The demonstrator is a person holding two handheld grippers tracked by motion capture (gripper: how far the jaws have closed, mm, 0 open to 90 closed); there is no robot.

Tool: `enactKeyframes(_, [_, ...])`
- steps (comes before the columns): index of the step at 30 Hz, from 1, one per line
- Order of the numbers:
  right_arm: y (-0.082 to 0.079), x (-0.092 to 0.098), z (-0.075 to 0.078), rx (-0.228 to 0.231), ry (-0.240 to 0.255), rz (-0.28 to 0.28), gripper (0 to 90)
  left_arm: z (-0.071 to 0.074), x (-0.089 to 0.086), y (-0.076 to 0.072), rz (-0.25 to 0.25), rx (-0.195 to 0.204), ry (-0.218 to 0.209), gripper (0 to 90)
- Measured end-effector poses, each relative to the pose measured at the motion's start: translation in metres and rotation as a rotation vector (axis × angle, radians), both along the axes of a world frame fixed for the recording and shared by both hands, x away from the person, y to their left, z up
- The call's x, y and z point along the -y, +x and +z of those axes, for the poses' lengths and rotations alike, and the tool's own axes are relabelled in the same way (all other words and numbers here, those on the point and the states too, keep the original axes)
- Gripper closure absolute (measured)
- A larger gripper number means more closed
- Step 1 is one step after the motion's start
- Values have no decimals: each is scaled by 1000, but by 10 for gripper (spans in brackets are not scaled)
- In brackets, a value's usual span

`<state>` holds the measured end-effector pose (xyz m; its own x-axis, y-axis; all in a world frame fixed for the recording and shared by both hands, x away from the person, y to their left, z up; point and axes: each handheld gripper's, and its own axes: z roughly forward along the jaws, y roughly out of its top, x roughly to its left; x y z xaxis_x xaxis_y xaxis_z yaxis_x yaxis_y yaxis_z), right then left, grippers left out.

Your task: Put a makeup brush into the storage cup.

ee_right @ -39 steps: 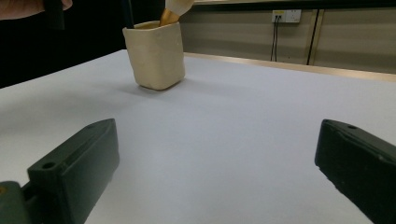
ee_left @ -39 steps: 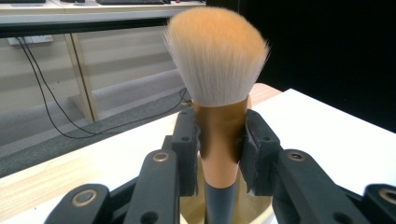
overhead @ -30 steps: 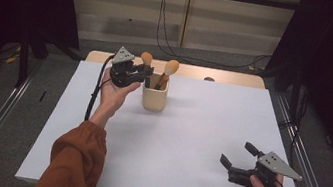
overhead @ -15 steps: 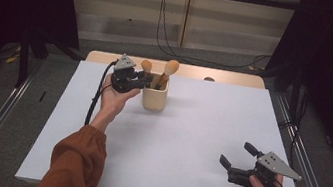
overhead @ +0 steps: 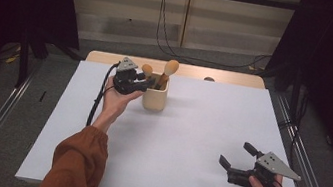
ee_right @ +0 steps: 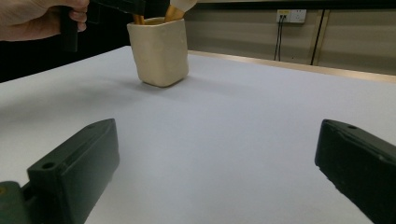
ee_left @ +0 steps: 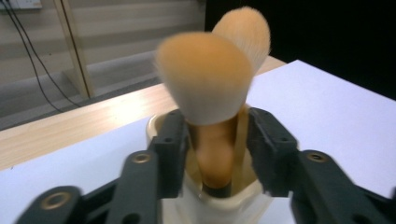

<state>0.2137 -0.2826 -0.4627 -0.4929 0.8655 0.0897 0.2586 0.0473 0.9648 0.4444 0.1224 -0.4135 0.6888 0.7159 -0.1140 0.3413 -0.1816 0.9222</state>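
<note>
Brush (ee_left: 205,88), fluffy orange head on tan handle, stands in cream cup (overhead: 154,99) between left gripper's (ee_left: 215,149) just-parted jaws.

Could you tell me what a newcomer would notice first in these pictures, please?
First, the two orange makeup brushes standing in a cream cup at the far side of the white table. The left tool is at the cup, its jaws either side of the nearer brush handle with gaps showing; they have just been opening. The right tool sits open and empty near the table's front right corner.
</note>
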Motion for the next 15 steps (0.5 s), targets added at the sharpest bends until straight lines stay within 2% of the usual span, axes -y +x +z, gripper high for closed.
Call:
enactKeyframes(3, [0, 0, 0, 1, 0, 0, 0, -2, -4, 1, 21, -12, -1, 489])
enactKeyframes(6, [0, 0, 0, 1, 2, 2, 0, -2, -8, 1, 24, -7, 7, 463])
enactKeyframes(9, [1, 1, -1, -1, 0, 3, 0, 2, -10, 0, 38, 23, 5, 396])
enactKeyframes(15, [2, 1, -1, -3, 6, 3, 0, 4, -14, -3, 62, 29, 0, 215])
